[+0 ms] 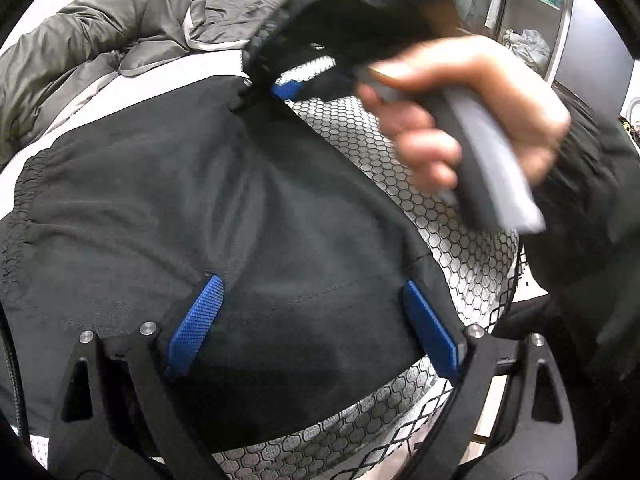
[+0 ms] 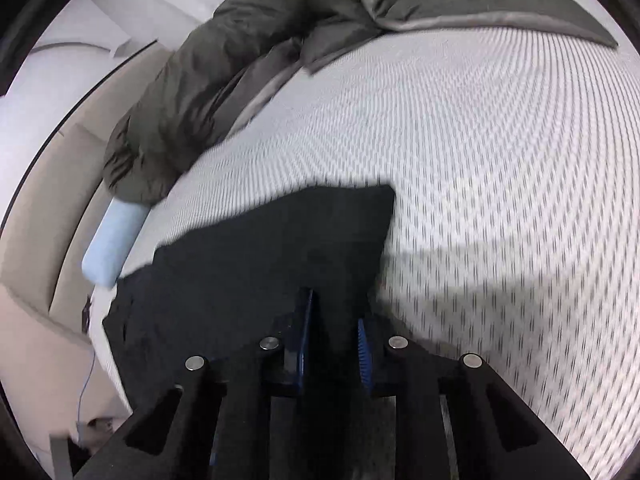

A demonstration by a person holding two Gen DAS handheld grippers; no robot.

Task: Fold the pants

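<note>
Black pants [image 1: 224, 200] lie spread on the hexagon-patterned mattress [image 1: 464, 248], with the elastic waistband at the left. My left gripper [image 1: 312, 284] hovers just over them, blue pads far apart, open, with the cloth lying below and between the pads. A hand [image 1: 472, 112] holds my right gripper [image 1: 264, 92] at the pants' far edge, where the cloth bunches up at its tip. In the right wrist view the right gripper [image 2: 334, 308] has its blue pads close together with black pants [image 2: 260, 264] cloth between them, shut on it.
A grey quilted duvet [image 1: 100, 40] is heaped along the far side of the mattress [image 2: 480, 160], also visible as the duvet [image 2: 192, 100]. A light blue block [image 2: 114, 240] lies at the mattress edge. Shelves [image 1: 532, 20] with clothes stand at the back right.
</note>
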